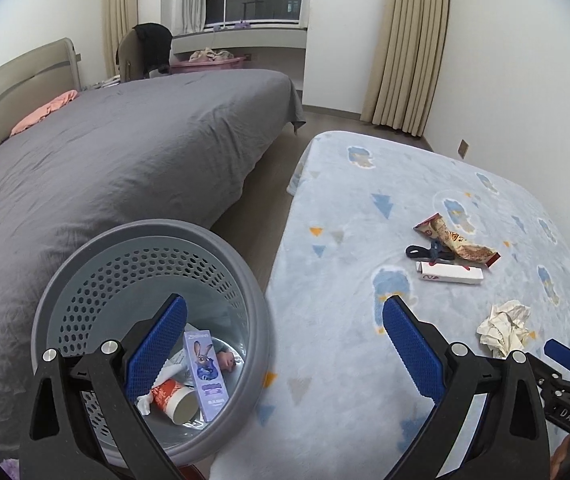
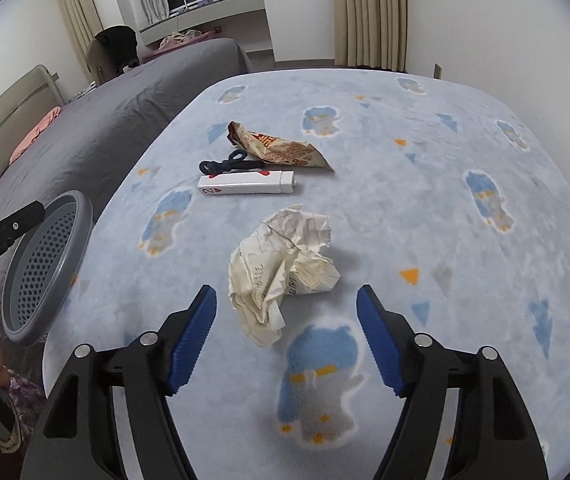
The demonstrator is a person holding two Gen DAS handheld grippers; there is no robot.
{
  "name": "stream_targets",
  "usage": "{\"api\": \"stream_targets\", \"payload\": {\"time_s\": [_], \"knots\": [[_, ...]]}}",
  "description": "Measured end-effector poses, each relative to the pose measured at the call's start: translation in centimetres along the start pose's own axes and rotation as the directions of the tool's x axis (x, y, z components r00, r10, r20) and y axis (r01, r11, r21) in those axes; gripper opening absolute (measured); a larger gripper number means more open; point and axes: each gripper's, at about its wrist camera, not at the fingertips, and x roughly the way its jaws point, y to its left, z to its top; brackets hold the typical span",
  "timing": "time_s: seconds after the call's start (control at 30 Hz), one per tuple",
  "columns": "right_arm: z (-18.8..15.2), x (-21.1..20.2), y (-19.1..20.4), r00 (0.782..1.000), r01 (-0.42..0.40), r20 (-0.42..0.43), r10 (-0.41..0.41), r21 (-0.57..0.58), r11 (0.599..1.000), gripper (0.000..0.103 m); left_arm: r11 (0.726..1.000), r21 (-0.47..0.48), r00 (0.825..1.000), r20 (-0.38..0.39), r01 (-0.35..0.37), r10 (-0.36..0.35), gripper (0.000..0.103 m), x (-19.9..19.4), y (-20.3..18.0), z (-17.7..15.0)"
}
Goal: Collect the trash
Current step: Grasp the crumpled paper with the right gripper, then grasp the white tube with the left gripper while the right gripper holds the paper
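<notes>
Dead ahead of my right gripper (image 2: 287, 308), jaws wide, lies the crumpled paper (image 2: 283, 266), just beyond the tips; left gripper (image 1: 285, 328), also wide, hovers by the basket (image 1: 85, 264).

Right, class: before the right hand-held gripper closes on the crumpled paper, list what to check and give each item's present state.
1. Right hand-held gripper open: ok.
2. Crumpled paper between the fingers: not ok, it lies just ahead of them.
3. Nothing else touching the paper: ok; white box lies apart.
4. Waste basket has room: ok.
5. Left hand-held gripper empty: ok.
</notes>
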Motion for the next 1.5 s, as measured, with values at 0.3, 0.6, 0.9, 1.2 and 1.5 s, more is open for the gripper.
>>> {"api": "stream_targets", "payload": {"time_s": [0.3, 0.6, 0.9, 1.2, 1.5], "knots": [[1.4, 2.5, 0.5, 0.998, 0.028, -0.054, -0.029, -0.025, 0.999, 0.076, 1.000, -0.013, 1.000, -0.022, 0.015, -0.015, 0.096, 1.0, -0.3, 0.4], [1.7, 5.2, 1.2, 0.994, 0.056, -0.093, -0.063, -0.071, 0.996, 0.076, 1.000, -0.008, 0.999, -0.036, 0.027, -0.027, 0.096, 1.6, -0.9, 0.5], [2.4, 5.9, 0.7, 0.996, 0.024, -0.078, -0.030, -0.082, 0.996, 0.058, 0.999, 0.017, 0.998, -0.049, 0.035, -0.034, 0.096, 2.1, -2.0, 0.0], [3.3, 3.3, -2.9, 0.999, -0.007, -0.044, 0.005, -0.052, 0.999, 0.057, 0.996, 0.054, 0.995, -0.077, 0.064, -0.060, 0.096, 3.1, -4.5, -0.6], [5.2, 2.2, -8.4, 1.000, -0.024, 0.005, 0.023, 0.055, 0.998, 0.057, 0.985, 0.121, 0.984, -0.141, 0.127, -0.110, 0.096, 4.6, -10.1, -1.3]]}}
